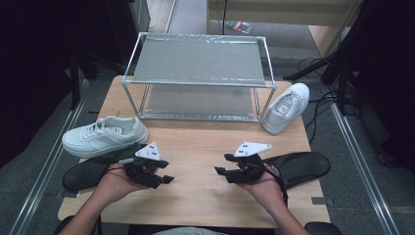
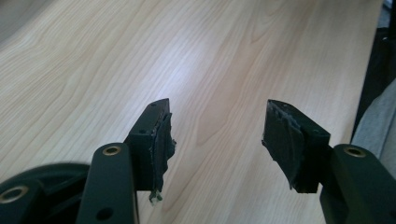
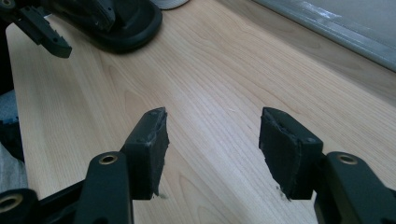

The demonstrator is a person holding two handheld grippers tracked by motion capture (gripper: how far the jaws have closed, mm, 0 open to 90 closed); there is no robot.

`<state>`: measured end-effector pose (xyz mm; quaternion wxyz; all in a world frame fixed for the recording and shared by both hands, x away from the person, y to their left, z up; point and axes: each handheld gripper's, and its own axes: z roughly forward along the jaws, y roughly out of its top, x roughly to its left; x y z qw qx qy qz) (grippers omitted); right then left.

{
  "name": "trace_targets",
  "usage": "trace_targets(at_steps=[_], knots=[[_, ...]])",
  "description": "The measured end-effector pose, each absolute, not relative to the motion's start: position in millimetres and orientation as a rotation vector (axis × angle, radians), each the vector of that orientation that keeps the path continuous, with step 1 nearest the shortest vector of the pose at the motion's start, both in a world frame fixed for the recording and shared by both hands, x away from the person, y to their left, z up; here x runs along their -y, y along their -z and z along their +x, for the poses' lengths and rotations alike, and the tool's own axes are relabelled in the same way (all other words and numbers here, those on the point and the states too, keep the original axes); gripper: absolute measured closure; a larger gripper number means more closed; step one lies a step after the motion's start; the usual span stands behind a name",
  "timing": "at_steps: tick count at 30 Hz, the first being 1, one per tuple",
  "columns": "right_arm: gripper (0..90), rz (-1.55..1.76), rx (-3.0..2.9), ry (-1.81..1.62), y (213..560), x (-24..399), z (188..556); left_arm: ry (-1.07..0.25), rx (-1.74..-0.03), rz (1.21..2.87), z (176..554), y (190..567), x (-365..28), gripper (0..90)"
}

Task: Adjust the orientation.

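Note:
Both grippers rest low over the wooden table point(image 1: 195, 147), each held in a hand near the front edge. My left gripper point(image 1: 164, 181) point(image 2: 217, 116) is open, its jaws wide apart with bare wood between them. My right gripper point(image 1: 222, 164) point(image 3: 212, 123) is open too and holds nothing. The two point towards each other across the table's middle. A white sneaker point(image 1: 104, 135) lies at the left, just behind my left gripper. A second white sneaker point(image 1: 286, 106) leans at the right beside the rack. One black slipper point(image 1: 88, 174) lies under my left hand, another black slipper point(image 1: 298, 167) by my right hand.
A two-level metal shoe rack point(image 1: 198, 73) stands at the back of the table; its lower rail point(image 3: 327, 28) shows in the right gripper view. That view also has the left gripper point(image 3: 42, 28) and the left black slipper point(image 3: 126, 23) at its top left. Cables lie on the floor at the right.

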<state>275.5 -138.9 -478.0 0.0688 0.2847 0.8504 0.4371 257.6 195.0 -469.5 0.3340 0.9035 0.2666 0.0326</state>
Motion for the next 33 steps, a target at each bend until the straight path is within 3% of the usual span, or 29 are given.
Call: trace_targets(at_steps=[33], knots=[[42.4, 0.73, -2.646, -1.276, 478.5, 111.7, 288.5, -0.177, -0.971, 2.272, 248.6, 473.9, -282.3, 46.6]])
